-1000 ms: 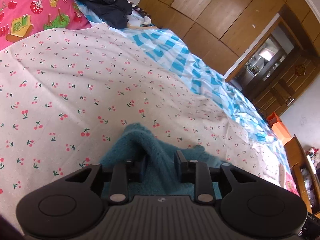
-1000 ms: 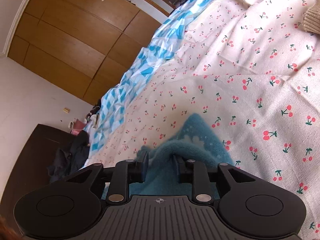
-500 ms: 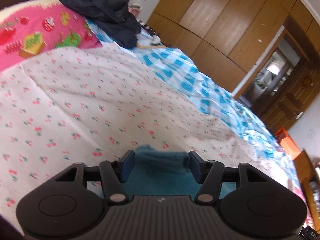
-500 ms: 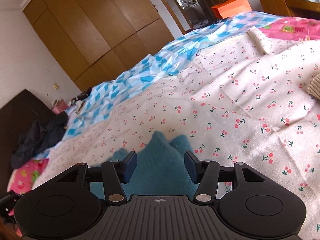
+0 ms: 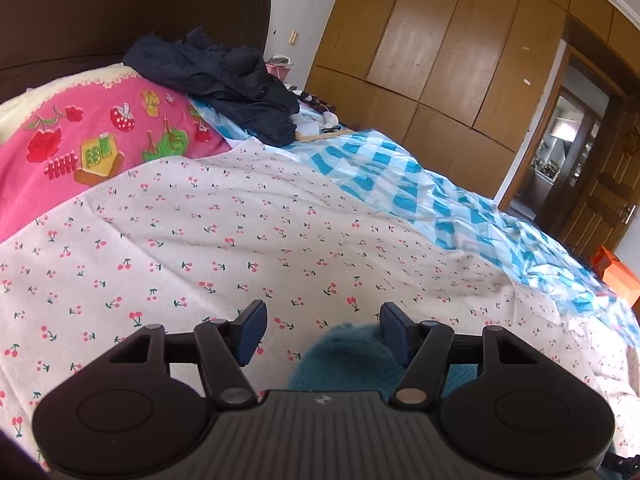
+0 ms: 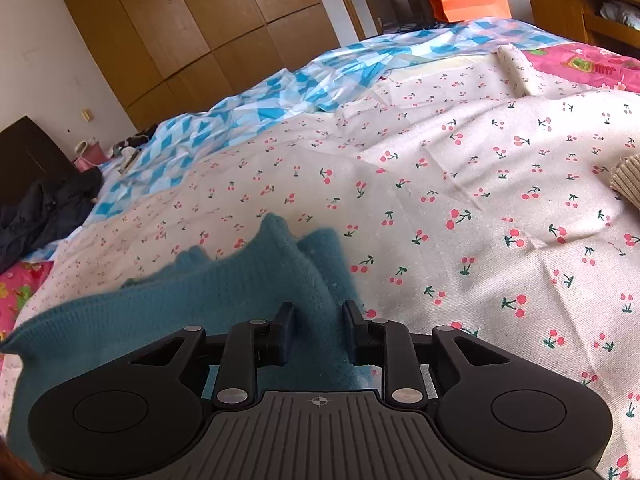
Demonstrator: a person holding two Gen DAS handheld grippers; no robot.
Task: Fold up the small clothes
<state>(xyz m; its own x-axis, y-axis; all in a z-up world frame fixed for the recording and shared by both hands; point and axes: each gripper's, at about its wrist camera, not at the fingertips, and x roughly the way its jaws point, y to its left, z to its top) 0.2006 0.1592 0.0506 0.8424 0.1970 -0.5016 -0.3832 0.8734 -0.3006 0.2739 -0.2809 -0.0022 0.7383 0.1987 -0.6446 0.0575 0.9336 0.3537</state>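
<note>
Here the teal knitted garment (image 6: pixel 192 308) lies on the bed's cherry-print sheet (image 6: pixel 460 184), and the right tool (image 6: pixel 318 334) is closing its jaws with a raised fold of that knit between them — whether the pads already press on it I cannot tell. The left tool (image 5: pixel 320 330) has its jaws apart and opening over the sheet, with a hump of the same teal knit (image 5: pixel 348 360) just beside its right-hand finger (image 5: pixel 394 334) — not gripped. A dark jacket (image 5: pixel 224 80) is heaped near the headboard (image 5: pixel 120 8), well apart from the garment.
</note>
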